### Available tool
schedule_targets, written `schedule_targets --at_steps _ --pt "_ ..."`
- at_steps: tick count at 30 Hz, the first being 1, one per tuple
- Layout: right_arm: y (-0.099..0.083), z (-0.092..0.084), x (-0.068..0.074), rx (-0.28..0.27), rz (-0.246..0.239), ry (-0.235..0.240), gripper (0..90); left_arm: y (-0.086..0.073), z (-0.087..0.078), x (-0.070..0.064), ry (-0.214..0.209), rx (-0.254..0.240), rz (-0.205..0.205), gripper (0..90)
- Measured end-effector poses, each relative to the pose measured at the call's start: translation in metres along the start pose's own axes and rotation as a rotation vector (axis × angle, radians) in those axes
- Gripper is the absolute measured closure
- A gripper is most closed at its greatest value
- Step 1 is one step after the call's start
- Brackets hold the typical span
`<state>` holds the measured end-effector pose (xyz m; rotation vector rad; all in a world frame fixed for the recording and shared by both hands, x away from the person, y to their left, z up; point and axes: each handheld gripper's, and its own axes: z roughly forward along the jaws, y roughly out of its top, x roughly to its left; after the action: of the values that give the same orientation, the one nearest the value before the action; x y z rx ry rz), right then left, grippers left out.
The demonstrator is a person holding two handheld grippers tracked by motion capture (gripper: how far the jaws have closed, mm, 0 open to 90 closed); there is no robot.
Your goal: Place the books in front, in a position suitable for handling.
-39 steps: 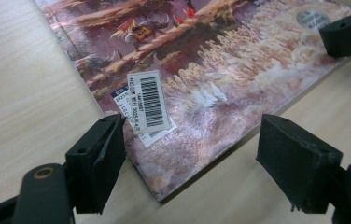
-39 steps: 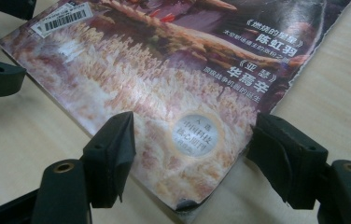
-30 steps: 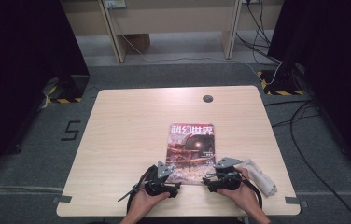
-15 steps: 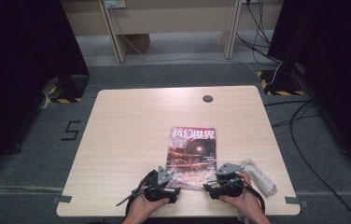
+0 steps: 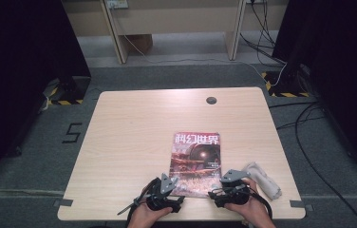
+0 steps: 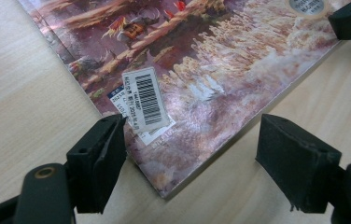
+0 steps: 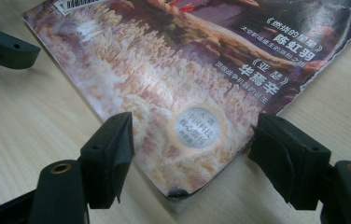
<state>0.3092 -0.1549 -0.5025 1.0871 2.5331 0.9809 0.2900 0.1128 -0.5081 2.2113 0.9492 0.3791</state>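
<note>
- High view: both hands come in at the near table edge; the left gripper (image 5: 163,194) and right gripper (image 5: 228,186) flank the magazine's (image 5: 196,161) near corners.
- Left gripper jaws apart, straddling the barcode corner.
- Right gripper jaws apart around the other corner.

I am working in what looks like a lab or test room set up for recording, not a home. I am sitting at a plain light-wood table (image 5: 134,142) with a cable hole (image 5: 211,100) in its top, standing on grey carpet (image 5: 43,161). Dark curtains (image 5: 20,52) are hanging on both sides, black-and-yellow hazard tape (image 5: 65,101) is marking the floor, loose cables (image 5: 309,128) are trailing across it, and bare desk frames (image 5: 176,23) are standing behind.
</note>
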Motion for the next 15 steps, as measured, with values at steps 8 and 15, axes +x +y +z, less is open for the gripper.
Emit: schedule_targets --at_steps 8,15 --pt "-0.006 -0.006 -0.003 0.003 -0.005 0.008 29.7 -0.003 -0.003 -0.011 -0.036 -0.005 0.012 23.5" --pt "-0.01 -0.013 -0.01 -0.019 0.028 0.008 30.1 -0.001 -0.01 -0.007 -0.095 -0.053 -0.053 22.8"
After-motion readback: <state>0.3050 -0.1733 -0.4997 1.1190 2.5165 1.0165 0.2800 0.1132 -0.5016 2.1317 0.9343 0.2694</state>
